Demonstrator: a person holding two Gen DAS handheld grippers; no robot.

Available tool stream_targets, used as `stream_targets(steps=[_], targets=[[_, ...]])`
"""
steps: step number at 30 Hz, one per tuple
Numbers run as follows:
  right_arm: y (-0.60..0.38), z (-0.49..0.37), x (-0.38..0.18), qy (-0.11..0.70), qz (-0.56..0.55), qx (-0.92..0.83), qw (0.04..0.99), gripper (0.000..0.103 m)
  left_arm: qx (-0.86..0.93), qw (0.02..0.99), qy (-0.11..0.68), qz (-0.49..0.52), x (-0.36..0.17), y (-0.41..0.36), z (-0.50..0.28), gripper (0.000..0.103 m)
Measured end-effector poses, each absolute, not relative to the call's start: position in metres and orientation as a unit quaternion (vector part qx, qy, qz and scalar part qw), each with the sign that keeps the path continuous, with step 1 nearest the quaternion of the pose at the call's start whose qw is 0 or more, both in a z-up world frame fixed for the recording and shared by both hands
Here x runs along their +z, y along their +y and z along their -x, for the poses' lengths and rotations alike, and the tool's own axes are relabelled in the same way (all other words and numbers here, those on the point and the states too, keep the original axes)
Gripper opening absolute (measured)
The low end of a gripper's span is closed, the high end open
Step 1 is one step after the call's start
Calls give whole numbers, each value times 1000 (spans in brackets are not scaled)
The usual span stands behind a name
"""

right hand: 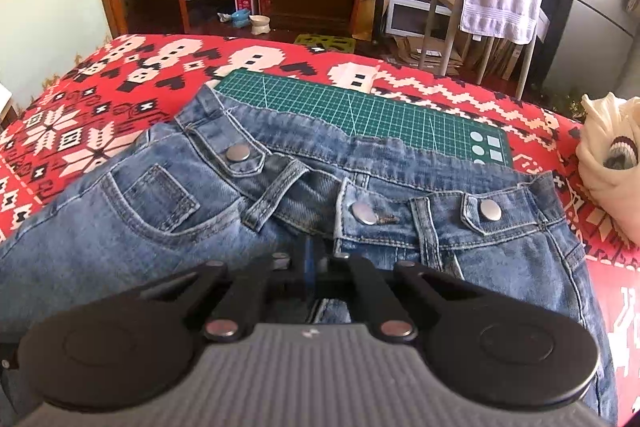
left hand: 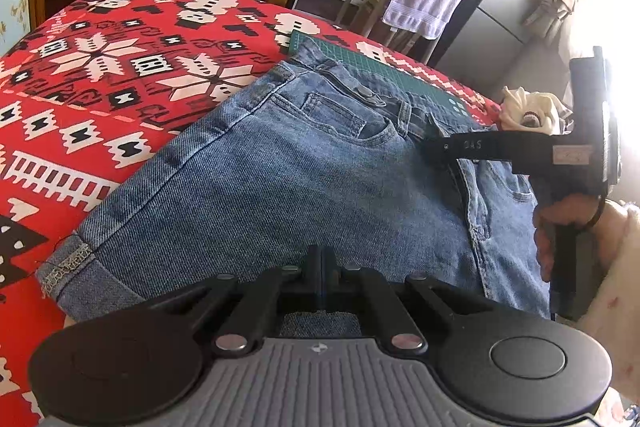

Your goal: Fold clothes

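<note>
Two black handheld grippers, both with jaws pressed together on cloth: left gripper (left hand: 321, 259) pinching the blue denim jeans (left hand: 280, 179) low on a leg, right gripper (right hand: 310, 259) pinching just below the waistband, apparently to lift a fold. Jeans lie spread on the red patterned tabletop (right hand: 120, 83), waistband overlapping a green cutting mat (right hand: 360, 107). Open cloth left and beyond; cream bundle (right hand: 608, 167) crowds the right edge.

Jeans (right hand: 120, 227) rough blue denim w/ shiny metal buttons (right hand: 238, 152); matt black plastic tongs (right hand: 310, 259).
</note>
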State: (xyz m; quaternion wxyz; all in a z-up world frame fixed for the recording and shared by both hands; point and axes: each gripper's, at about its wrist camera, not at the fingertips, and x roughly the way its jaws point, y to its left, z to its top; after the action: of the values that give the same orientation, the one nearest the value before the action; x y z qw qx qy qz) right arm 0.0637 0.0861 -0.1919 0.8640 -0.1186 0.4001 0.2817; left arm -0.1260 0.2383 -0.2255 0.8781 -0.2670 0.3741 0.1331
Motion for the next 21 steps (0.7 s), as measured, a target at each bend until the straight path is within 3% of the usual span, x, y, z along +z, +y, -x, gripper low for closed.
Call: stream_targets(steps=[9,21], targets=[[85,-75,-179,399,88,292,865,4,127,876,368,286,-228,243,130,2],[98,-116,-191,419,69,273,863,0,128,871,362,307,-229,246,133,3]])
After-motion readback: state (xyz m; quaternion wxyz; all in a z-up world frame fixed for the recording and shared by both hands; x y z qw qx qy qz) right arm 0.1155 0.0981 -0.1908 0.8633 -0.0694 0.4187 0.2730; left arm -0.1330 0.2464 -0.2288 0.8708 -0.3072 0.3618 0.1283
